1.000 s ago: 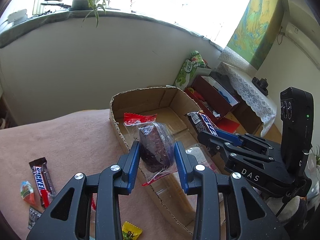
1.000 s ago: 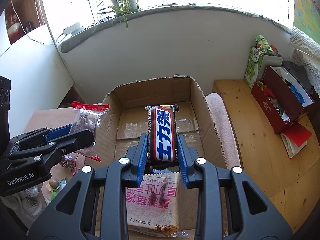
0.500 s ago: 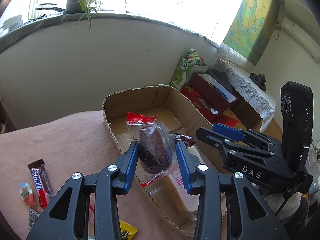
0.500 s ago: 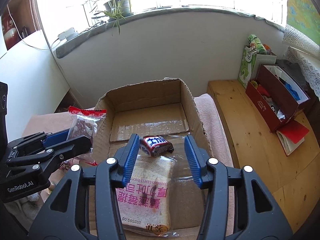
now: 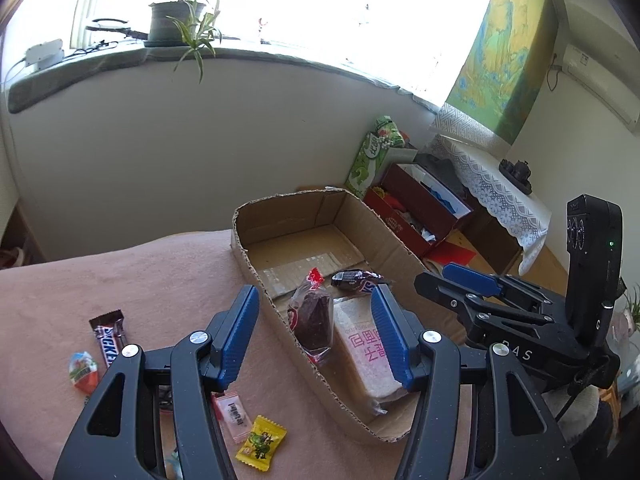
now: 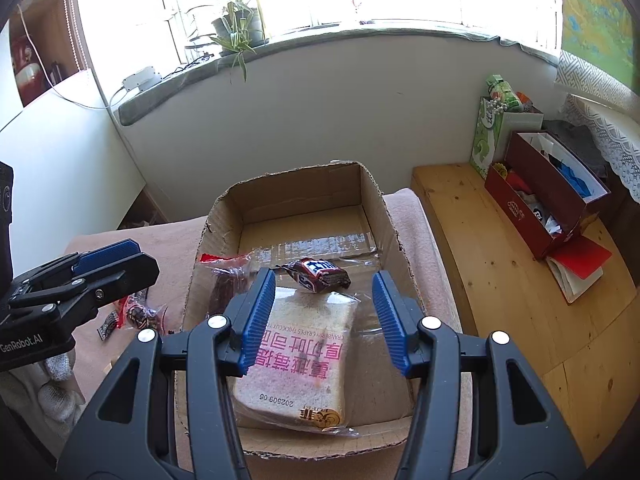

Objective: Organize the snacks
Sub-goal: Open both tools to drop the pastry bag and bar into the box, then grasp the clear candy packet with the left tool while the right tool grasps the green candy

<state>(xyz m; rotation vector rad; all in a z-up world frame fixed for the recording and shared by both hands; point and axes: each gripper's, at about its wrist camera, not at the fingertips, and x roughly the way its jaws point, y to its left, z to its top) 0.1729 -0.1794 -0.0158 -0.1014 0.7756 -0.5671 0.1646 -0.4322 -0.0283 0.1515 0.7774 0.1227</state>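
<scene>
An open cardboard box [image 5: 280, 216] [image 6: 296, 188] stands on a pink blanket. In it lie a bagged slice of bread [image 6: 304, 356] [image 5: 368, 356], a Snickers bar [image 6: 316, 272] [image 5: 356, 280] and a dark cake in clear wrap [image 5: 312, 320] [image 6: 226, 284] against the left wall. My left gripper [image 5: 316, 332] is open and empty above the cake. My right gripper [image 6: 324, 316] is open and empty above the bread, just behind the Snickers bar.
Loose snacks lie on the blanket left of the box: a Snickers bar [image 5: 108, 336], a small egg-shaped sweet [image 5: 84, 372], a yellow candy [image 5: 260, 444] and a white-pink sachet [image 5: 234, 412]. A wooden bench [image 6: 500, 264] with a red box [image 6: 548, 208] stands to the right.
My right gripper opened and dropped the Snickers bar into the box. My left gripper then opened and the wrapped cake dropped in by the left wall. Both grippers drew back.
</scene>
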